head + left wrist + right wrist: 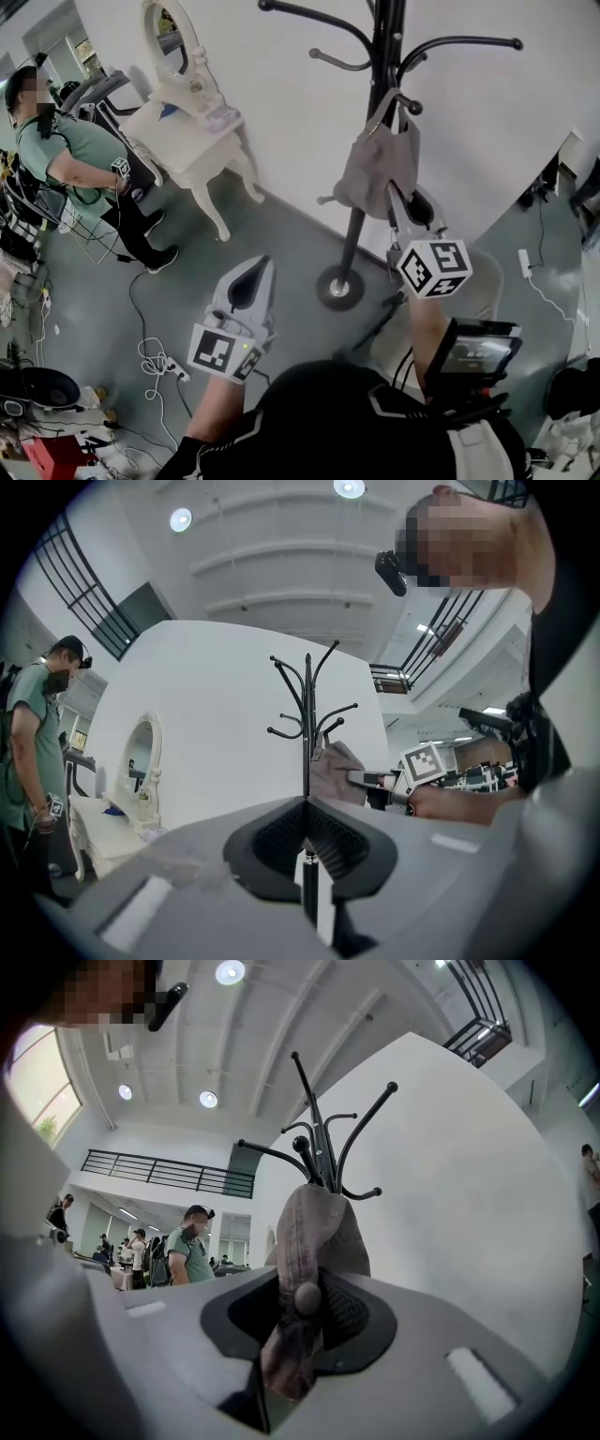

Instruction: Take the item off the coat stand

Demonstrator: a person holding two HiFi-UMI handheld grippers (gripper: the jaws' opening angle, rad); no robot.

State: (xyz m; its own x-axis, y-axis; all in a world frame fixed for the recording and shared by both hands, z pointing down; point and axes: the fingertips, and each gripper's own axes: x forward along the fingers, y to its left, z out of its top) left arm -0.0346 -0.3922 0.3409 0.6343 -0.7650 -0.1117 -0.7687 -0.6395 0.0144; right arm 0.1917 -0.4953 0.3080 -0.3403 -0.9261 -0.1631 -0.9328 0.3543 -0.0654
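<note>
- Grey cap (375,164) hangs from a low hook on the black coat stand (384,37), close against the pole and well above the round base.
- Right gripper (398,199) is raised to the cap from the side nearest the person. In the right gripper view its jaws are closed narrowly on the cloth, with the cap's crown and top button pinched between the pads (347,1312).
- Left gripper (262,264) is held lower and to the left, well apart from the cap, and points towards the stand. Its jaws are pressed together with nothing between them; the pole only shows beyond them.
- White dressing table (192,141) with an oval mirror stands against the white wall, left of the stand.
- Near that table stands a person in a green shirt (80,150), on a grey floor with cables lying across it.
</note>
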